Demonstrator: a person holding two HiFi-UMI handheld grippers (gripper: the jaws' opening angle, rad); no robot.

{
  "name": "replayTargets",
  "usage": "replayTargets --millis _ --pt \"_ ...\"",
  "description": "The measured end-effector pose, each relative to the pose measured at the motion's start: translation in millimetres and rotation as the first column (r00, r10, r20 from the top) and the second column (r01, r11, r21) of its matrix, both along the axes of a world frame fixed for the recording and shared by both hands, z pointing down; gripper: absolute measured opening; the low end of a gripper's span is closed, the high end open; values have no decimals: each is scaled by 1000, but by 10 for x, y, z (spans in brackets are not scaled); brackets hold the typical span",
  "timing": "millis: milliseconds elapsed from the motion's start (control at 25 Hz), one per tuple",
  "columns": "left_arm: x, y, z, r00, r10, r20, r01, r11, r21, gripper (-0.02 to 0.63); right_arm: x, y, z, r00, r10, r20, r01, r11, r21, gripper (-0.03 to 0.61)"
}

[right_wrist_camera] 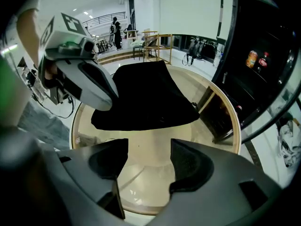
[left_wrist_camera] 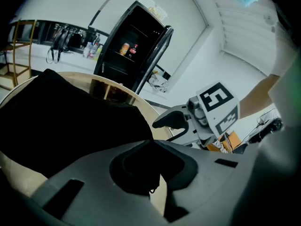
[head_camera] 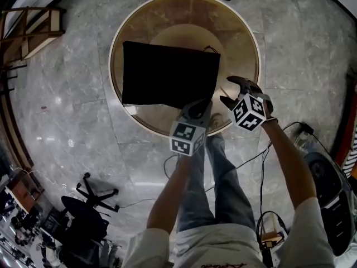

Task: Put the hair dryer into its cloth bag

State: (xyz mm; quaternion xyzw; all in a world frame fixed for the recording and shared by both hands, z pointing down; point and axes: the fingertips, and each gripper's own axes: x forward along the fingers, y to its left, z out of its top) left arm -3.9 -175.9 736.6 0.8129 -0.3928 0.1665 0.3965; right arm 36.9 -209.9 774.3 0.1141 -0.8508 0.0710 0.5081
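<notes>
Black cloth bag (head_camera: 167,74): on round beige table (head_camera: 241,33), centre frame.
Your left hand-held gripper (left_wrist_camera: 150,144): grasping bag's edge.
Your right hand-held gripper (right_wrist_camera: 149,160): released.

Round wood-tone table (head_camera: 245,35) at 12 o'clock, on grey marble floor (head_camera: 83,121). Black office chair (head_camera: 83,216) at 7, wooden step frame (head_camera: 33,29) at 10. Cables (head_camera: 262,155) trail across the floor at 4. Left gripper view: black glass-door fridge (left_wrist_camera: 136,46) behind the table, bottles (left_wrist_camera: 129,48) inside.

No writing can be read on anything here.
</notes>
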Motion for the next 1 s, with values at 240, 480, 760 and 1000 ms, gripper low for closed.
replayTargets --millis 240,480,760,1000 --pt "27 -25 -83 999 -1 42 -2 998 63 38 162 171 -153 998 63 28 -63 998 9 293" --pt "133 36 -361 998 -13 57 4 987 159 38 219 176 -493 961 232 151 -235 972 1 291" --pt "77 124 -1017 997 -62 51 47 969 244 38 202 94 -1425 827 423 370 -462 887 17 104" --pt "2 162 -1767 996 -82 29 69 947 312 32 314 59 -2319 691 501 520 -591 807 8 28"
